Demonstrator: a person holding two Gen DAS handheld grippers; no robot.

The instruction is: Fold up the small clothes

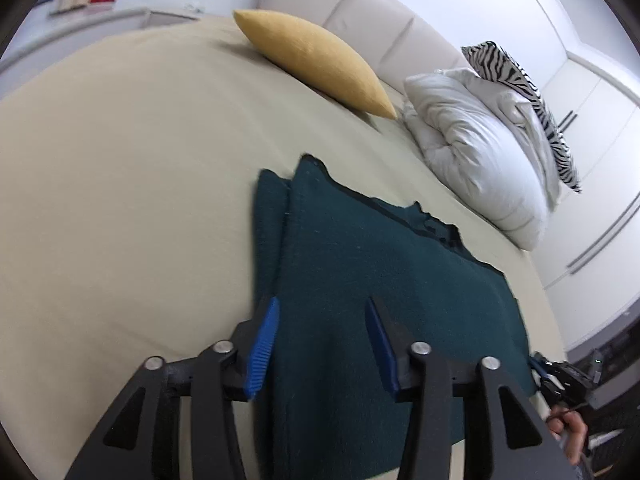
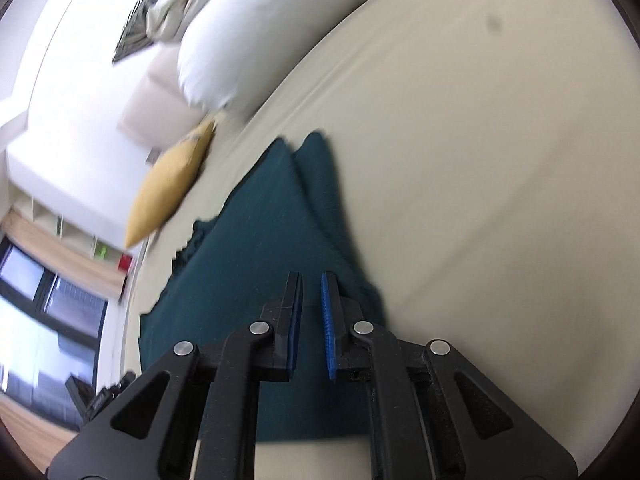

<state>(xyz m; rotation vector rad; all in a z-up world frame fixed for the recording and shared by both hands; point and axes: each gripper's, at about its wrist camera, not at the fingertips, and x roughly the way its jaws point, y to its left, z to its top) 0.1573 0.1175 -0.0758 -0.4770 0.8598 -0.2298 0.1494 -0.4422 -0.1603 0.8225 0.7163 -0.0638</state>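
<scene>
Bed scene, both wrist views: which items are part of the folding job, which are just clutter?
Job:
dark green garment, spread on the bed sheet
left gripper, open above it
right gripper, narrowly open above it

Just lying about:
yellow cushion
white duvet
zebra-print pillow
headboard

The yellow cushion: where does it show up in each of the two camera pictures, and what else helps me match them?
Left wrist view: the yellow cushion lies upper middle, against the headboard, beyond the green garment.
Right wrist view: the yellow cushion sits left of centre, tilted, left of the green garment.
Shared landmark: the white pillow next to the cushion.
</scene>
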